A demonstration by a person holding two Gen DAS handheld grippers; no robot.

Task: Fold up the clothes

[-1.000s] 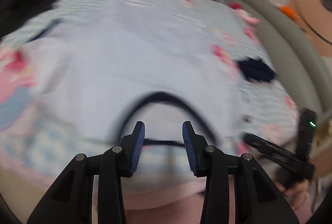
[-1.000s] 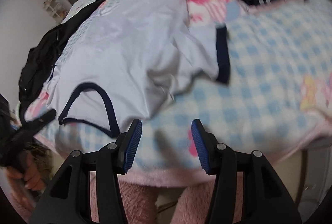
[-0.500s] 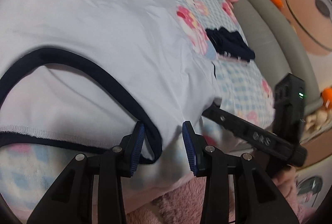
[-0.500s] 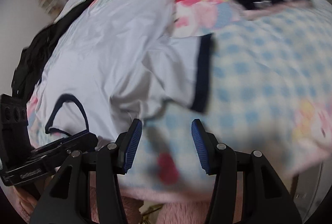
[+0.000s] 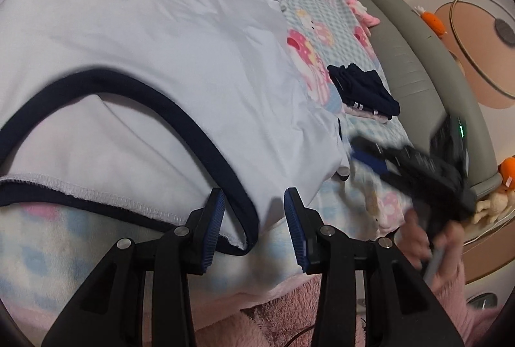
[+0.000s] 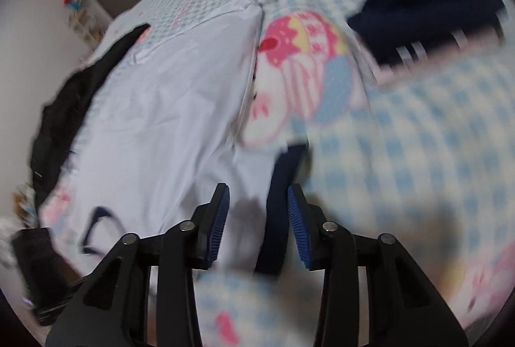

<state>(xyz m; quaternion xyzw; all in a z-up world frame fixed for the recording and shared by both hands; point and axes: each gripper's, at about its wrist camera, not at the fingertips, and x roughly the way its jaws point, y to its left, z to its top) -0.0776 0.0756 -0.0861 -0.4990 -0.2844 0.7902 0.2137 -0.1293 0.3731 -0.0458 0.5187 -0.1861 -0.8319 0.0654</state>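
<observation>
A white T-shirt (image 5: 154,35) with navy trim lies spread flat on the bed. Its navy collar (image 5: 180,118) curves toward my left gripper (image 5: 254,226), which is open with the collar's shoulder end between its fingers. In the right wrist view the shirt (image 6: 161,122) lies to the left, and its navy sleeve cuff (image 6: 283,186) sits between the fingers of my open right gripper (image 6: 257,218). The right gripper also shows blurred in the left wrist view (image 5: 370,157).
The bed has a blue checked blanket (image 6: 418,154) with pink cartoon prints. A folded navy garment (image 5: 363,89) lies to the right, also in the right view (image 6: 425,25). A black garment (image 6: 70,109) lies at the far left. A grey padded bed rail (image 5: 418,67) runs along the right.
Both grippers have moved closer to the shirt. The left now straddles the collar end, the right has reached the navy sleeve cuff. Both stay open.
</observation>
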